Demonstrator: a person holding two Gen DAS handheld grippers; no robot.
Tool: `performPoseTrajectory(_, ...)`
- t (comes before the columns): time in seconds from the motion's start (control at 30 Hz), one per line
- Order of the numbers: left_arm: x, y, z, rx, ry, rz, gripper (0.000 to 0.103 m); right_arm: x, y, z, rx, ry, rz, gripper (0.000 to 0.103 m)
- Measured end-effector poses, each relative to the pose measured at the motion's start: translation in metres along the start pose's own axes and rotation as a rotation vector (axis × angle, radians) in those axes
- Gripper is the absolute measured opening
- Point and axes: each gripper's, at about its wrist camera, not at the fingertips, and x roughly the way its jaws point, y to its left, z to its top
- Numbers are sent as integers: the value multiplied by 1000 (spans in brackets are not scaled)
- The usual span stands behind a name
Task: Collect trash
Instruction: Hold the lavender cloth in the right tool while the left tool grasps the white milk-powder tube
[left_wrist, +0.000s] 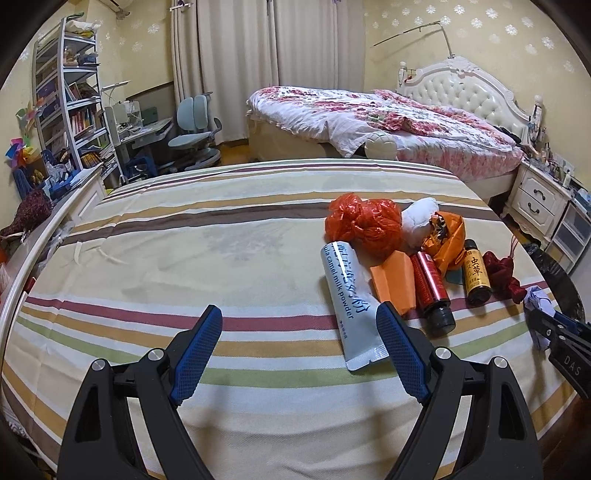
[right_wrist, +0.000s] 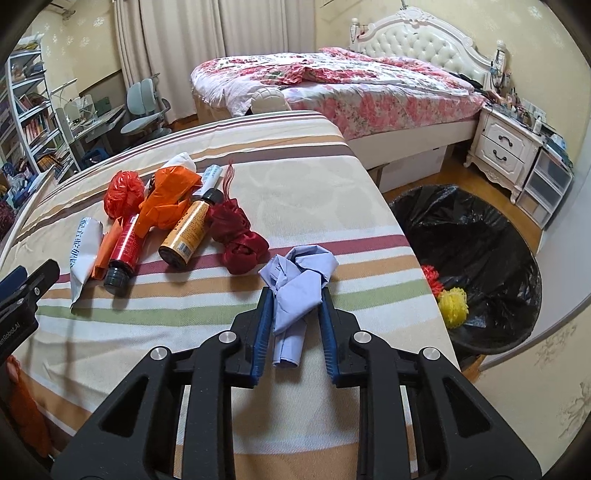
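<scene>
A pile of trash lies on the striped tablecloth (left_wrist: 184, 240): a white milk powder sachet (left_wrist: 351, 306), a red plastic bag (left_wrist: 364, 225), an orange bag (left_wrist: 447, 236), a red bottle (left_wrist: 432, 291), an orange bottle (left_wrist: 476, 275) and a dark red ribbon wad (left_wrist: 502, 271). My left gripper (left_wrist: 299, 317) is open and empty, just short of the sachet. My right gripper (right_wrist: 297, 295) is shut on a crumpled pale blue paper (right_wrist: 299, 280) near the table's right edge. It also shows in the left wrist view (left_wrist: 539, 302).
A bin with a black liner (right_wrist: 476, 236) stands on the floor right of the table, with red and yellow mesh pieces (right_wrist: 452, 299) inside. A bed (right_wrist: 332, 85), a nightstand (right_wrist: 506, 151) and a desk with a chair (left_wrist: 195, 129) stand behind.
</scene>
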Motion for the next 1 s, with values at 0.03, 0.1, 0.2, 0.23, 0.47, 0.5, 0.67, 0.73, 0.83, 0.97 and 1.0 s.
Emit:
performPoseTrajectory(0.03,2,-3,1,5,1,-1,83,1,0,0,0,-1,1,24)
performPoseTrajectory(0.1,7,-10,5,18,7,-1,83,3,-3,1,8,3,14,24)
performPoseTrajectory(0.2,15,-18,6,28,27,-10,83,4,-6,1,19,5,30,24)
performPoseTrajectory(0.23,16,-19,5,32,33,-9,83,4,-7,2,21,5,34,24)
performPoseTrajectory(0.47,23,-10,1,42,84,37,83,4,-11,1,30,8,59,24)
performPoseTrajectory(0.5,25,-6,0,39,92,45,83,4,-11,2,31,8,61,24)
performPoseTrajectory(0.67,26,1,2,23,108,42,83,5,-12,2,30,9,65,24)
performPoseTrajectory(0.73,25,-3,2,48,97,41,83,5,-12,2,27,11,64,24)
performPoseTrajectory(0.83,31,-8,1,79,114,28,83,5,-11,2,26,12,64,24)
performPoseTrajectory(0.97,37,-4,0,63,157,-31,64,5,-11,2,20,12,63,24)
performPoseTrajectory(1.0,36,-2,-1,52,158,-49,61,5,-10,2,18,12,62,24)
